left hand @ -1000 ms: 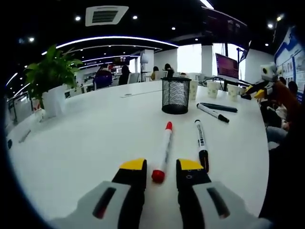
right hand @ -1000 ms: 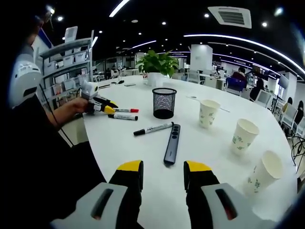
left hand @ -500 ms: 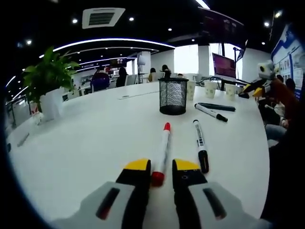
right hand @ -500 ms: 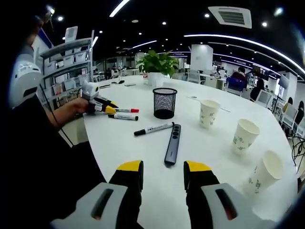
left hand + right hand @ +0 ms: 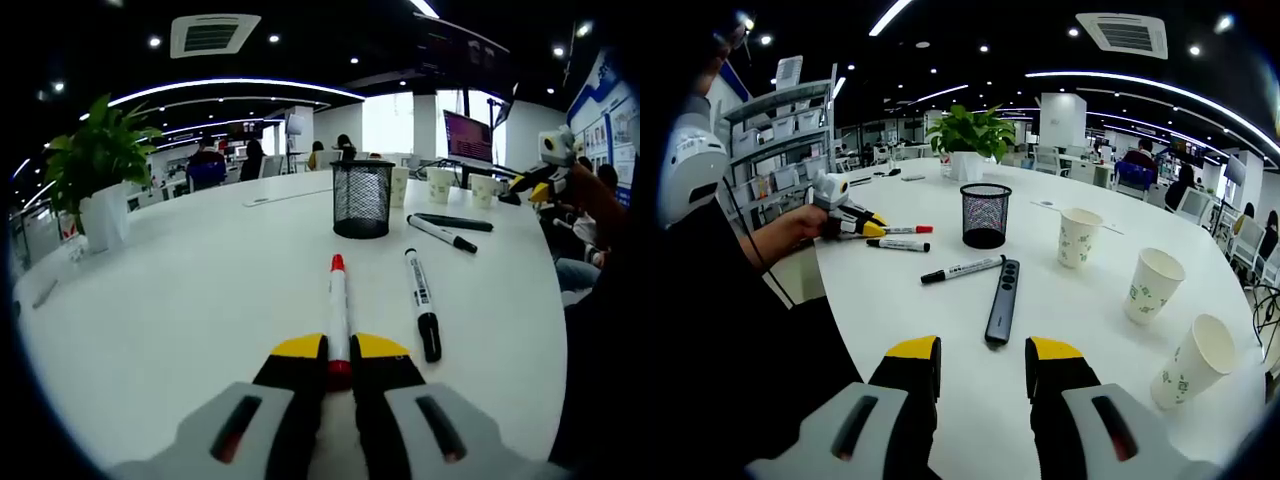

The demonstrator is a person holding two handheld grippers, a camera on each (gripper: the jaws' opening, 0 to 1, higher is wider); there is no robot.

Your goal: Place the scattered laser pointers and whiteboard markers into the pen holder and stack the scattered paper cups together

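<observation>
Left tongs (image 5: 340, 352): bottom centre of the left gripper view, yellow tips clenched on the red cap end of the red-capped marker (image 5: 337, 310); seen at centre left of the right gripper view (image 5: 872, 229), in a person's hand (image 5: 790, 232)
Red-capped marker: white barrel, red at both ends, running from the tongs up toward the frame centre
Black-capped marker (image 5: 420, 303): lies on the white surface (image 5: 180, 300) just right of the red one; dark print on its white barrel, too small to read
Right tongs (image 5: 982, 368): bottom centre of the right gripper view, yellow tips released and apart, nothing between them
Laser pointer (image 5: 1002, 301): slim dark bar with small buttons, above the right tongs at frame centre
Second black marker (image 5: 962, 269): just left of the pointer, nearly touching its far end; print unreadable
Pen holder (image 5: 984, 216): round black wire mesh, upright, above frame centre; centre top in the left gripper view (image 5: 362, 199)
Paper cups: three, white with a faint green pattern, upright and apart, down the right side, nearest (image 5: 1191, 360), middle (image 5: 1151, 285), farthest (image 5: 1078, 236)
Potted plant (image 5: 971, 139): leafy green in a white pot, behind the holder
</observation>
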